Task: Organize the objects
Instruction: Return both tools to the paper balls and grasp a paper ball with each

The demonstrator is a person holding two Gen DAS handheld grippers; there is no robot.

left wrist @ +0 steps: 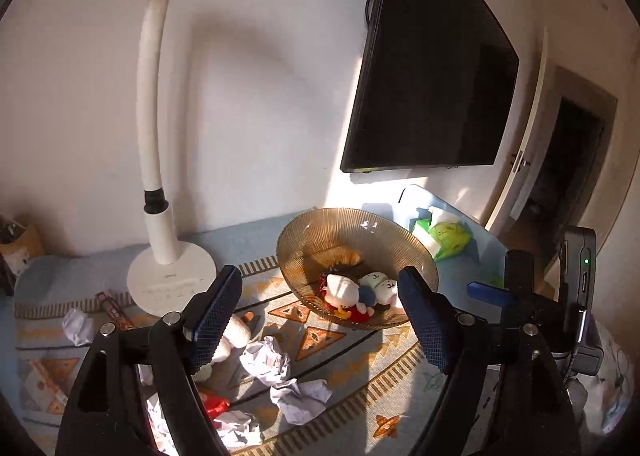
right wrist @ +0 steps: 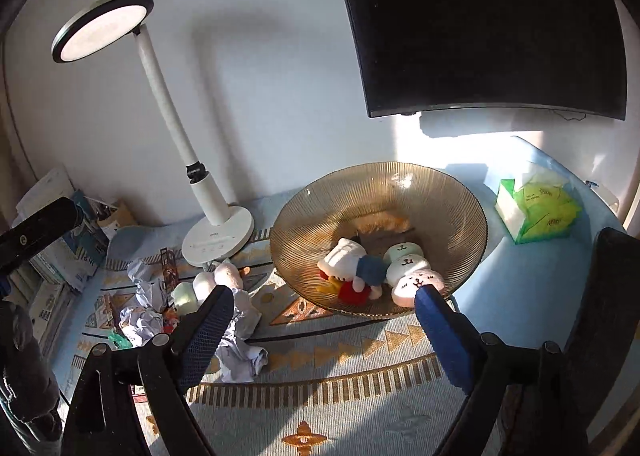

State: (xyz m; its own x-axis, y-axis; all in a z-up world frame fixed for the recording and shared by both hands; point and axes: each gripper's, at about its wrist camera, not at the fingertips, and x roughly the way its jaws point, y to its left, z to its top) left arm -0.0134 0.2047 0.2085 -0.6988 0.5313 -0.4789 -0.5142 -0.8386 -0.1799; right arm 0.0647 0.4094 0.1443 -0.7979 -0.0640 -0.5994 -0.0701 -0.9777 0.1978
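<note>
An amber ribbed glass bowl (left wrist: 304,240) (right wrist: 320,208) stands on the patterned mat and holds a white, red and blue plush toy (left wrist: 340,292) (right wrist: 344,260) and a pale green and white plush (left wrist: 378,284) (right wrist: 408,264). Another plush (left wrist: 234,334) (right wrist: 224,276) lies on the mat left of the bowl among crumpled paper balls (left wrist: 266,360) (right wrist: 240,352). My left gripper (left wrist: 320,320) is open and empty above the mat in front of the bowl. My right gripper (right wrist: 324,320) is open and empty, its right fingertip (right wrist: 428,296) close to the bowl's front rim.
A white desk lamp (left wrist: 168,272) (right wrist: 218,232) stands at the back left. A green tissue pack (left wrist: 444,236) (right wrist: 536,212) lies right of the bowl. A dark screen (left wrist: 432,68) (right wrist: 480,16) hangs on the wall. Snack wrappers (left wrist: 116,308) and boxes (right wrist: 76,244) lie at the left.
</note>
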